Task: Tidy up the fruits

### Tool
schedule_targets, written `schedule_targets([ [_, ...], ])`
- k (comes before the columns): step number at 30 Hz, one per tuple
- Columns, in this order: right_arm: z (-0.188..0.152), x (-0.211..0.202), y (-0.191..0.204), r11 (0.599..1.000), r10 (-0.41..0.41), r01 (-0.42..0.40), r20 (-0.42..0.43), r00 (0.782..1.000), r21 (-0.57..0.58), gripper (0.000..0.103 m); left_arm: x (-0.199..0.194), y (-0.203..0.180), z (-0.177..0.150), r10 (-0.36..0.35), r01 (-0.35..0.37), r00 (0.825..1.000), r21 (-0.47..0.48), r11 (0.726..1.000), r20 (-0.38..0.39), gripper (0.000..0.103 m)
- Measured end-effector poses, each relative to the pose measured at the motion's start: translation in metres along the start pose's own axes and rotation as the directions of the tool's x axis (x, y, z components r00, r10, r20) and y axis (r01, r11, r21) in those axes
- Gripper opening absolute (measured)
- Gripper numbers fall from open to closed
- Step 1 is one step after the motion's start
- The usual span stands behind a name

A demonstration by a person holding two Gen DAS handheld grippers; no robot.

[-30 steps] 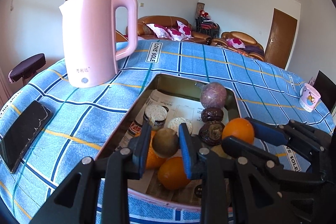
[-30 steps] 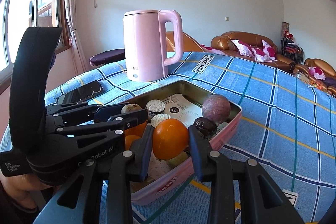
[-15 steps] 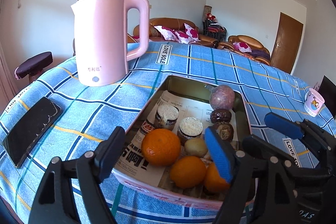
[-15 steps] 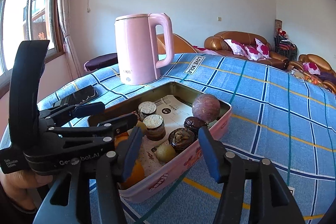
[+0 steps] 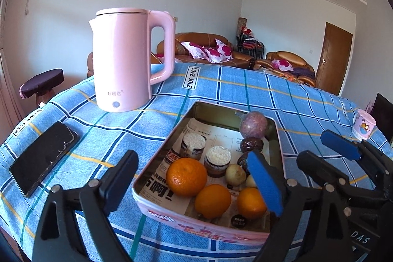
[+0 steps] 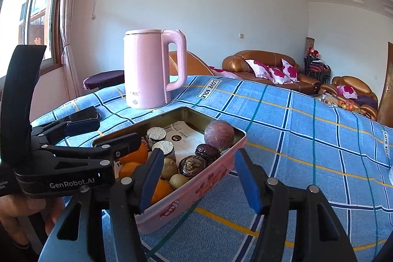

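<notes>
A pink tin tray (image 5: pixel 196 225) (image 6: pixel 206 188) lined with newspaper holds the fruit. Three oranges (image 5: pixel 186 176) lie at its near end, with a small brown kiwi (image 5: pixel 235 174), dark wrinkled fruits (image 5: pixel 251 144), a purple passion fruit (image 5: pixel 253 125) (image 6: pixel 219 135) and two foil-topped cups (image 5: pixel 217 160) behind. My left gripper (image 5: pixel 194 181) is open and empty, just in front of the tray's near edge. My right gripper (image 6: pixel 199 178) is open and empty, at the tray's right side; it also shows in the left wrist view (image 5: pixel 326 151).
A pink kettle (image 5: pixel 130 60) (image 6: pixel 152 70) stands behind the tray on the blue checked tablecloth (image 5: pixel 245 90). A black phone (image 5: pixel 41 157) lies at the left. A small pink cup (image 5: pixel 363 124) stands at the far right edge. Sofas stand beyond the table.
Both grippers opened and let go: the left released the kiwi, the right released an orange, both into the tray. Both grippers then drew back from the tray.
</notes>
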State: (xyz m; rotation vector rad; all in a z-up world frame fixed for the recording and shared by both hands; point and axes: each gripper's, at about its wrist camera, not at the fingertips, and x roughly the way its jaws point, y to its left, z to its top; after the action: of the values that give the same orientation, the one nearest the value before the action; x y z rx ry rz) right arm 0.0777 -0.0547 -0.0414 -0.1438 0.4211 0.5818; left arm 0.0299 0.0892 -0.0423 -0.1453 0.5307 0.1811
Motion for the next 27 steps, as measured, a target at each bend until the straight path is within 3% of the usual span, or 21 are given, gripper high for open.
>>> schedule_targets([
  [27,0.006,-0.029,-0.012,0.999,-0.04,0.038,0.059,0.997,0.021,0.064,-0.016,-0.011,0.004,0.006,-0.007,0.999,0.022,1.0,0.034,0.093],
])
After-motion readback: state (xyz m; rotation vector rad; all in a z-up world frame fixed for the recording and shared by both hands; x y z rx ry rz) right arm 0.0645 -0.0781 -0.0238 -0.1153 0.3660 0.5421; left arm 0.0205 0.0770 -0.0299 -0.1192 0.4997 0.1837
